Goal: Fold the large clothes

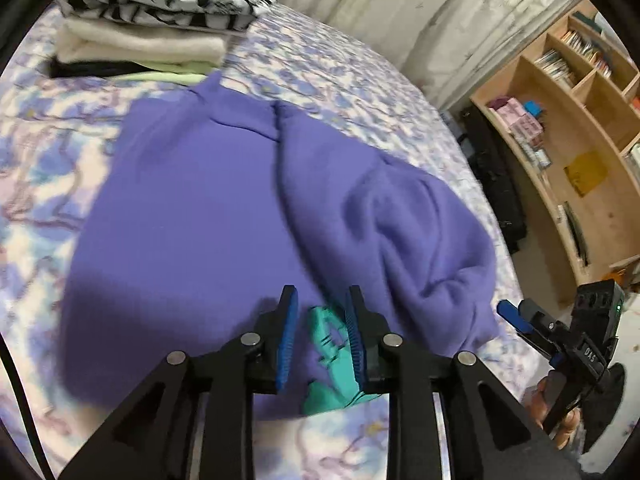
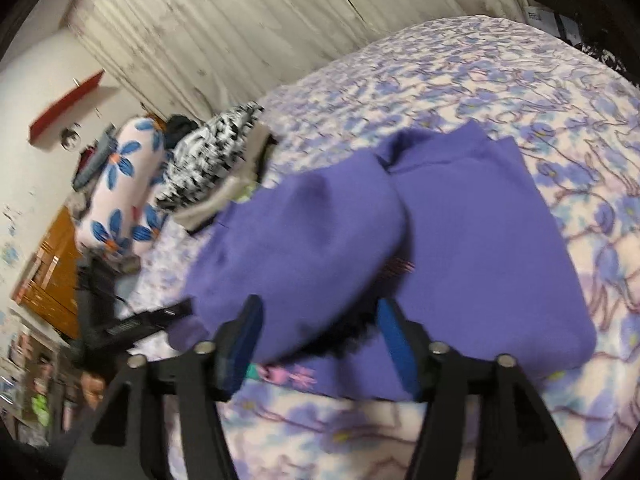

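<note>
Clearly both tools have let go: the left hand-held gripper (image 1: 322, 336) has its blue pads a narrow way apart, with purple cloth and a teal print showing in the gap but nothing pinched. The right hand-held gripper (image 2: 320, 340) stands wider apart, its pads either side of the near edge of the garment (image 2: 460, 248) without pressing on it. In the left view the right tool also shows at the edge of the bed (image 1: 360, 92), held in a hand (image 1: 560, 408).

Just beyond the jaws lies the purple garment, a thick top by the look of it, flat on the flowered bed cover. One half is laid over the other, so the upper layer bulges in soft rolls and a seam-like crease runs up the middle. Its far end points toward a stack (image 1: 152, 20) of clothes already folded: a black-and-white piece on top, cream, black and pale green beneath.

By my judgement the first lengthwise fold is made and released. What seems left is smoothing the puffed upper layer, folding the long shape crosswise once or twice into a compact packet, and setting it on the stack. Whether more clothes wait off to the side, these views do not show.
</note>
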Available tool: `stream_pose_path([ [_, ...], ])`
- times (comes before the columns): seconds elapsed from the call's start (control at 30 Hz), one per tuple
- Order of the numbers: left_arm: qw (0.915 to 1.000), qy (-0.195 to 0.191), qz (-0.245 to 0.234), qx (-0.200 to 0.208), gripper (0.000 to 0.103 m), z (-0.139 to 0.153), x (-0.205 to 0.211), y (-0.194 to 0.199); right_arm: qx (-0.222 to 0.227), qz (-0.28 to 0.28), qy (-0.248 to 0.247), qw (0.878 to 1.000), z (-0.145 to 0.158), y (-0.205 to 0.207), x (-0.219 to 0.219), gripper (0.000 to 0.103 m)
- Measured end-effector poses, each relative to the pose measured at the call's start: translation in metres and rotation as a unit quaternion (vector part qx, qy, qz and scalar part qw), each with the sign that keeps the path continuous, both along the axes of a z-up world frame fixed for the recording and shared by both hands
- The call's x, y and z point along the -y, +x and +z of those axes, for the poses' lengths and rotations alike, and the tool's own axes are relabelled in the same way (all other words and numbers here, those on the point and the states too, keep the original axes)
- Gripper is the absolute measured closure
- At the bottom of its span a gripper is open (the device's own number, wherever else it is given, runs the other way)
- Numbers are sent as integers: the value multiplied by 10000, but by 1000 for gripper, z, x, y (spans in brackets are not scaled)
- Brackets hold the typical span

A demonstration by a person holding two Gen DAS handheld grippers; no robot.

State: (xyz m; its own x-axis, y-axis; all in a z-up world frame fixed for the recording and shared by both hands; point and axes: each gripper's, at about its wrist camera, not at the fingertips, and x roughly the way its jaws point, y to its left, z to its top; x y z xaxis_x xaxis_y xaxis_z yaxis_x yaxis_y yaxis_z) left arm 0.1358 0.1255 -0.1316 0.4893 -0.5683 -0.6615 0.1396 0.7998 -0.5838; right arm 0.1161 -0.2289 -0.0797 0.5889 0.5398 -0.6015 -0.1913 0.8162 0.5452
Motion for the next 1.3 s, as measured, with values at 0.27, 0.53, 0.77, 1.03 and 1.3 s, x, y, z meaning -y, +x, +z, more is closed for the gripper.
stream_pose_path([
  [0.27, 9967, -732, -218, -257, 73, -30, 11, 26, -64, 44, -209, 9998, 4, 36, -16, 40],
  [0.53, 9915, -1221, -438, -10, 68, -38, 20, 39, -248, 240, -488, 9982, -27, 51, -18, 42],
  [0.77, 9838, -1743, -342, 243, 96, -27, 20, 39, -261, 236, -567, 9978, -38, 47, -14, 76],
  [1.03, 9978, -592, 35, 289, 98, 25, 9, 26, 50, 141, -405, 9991, -21, 34, -24, 86],
  [1.3, 9900, 1350, -123, -384, 98, -11, 19, 21, -96, 177, -1050, 9943, -53, 17, -52, 88],
])
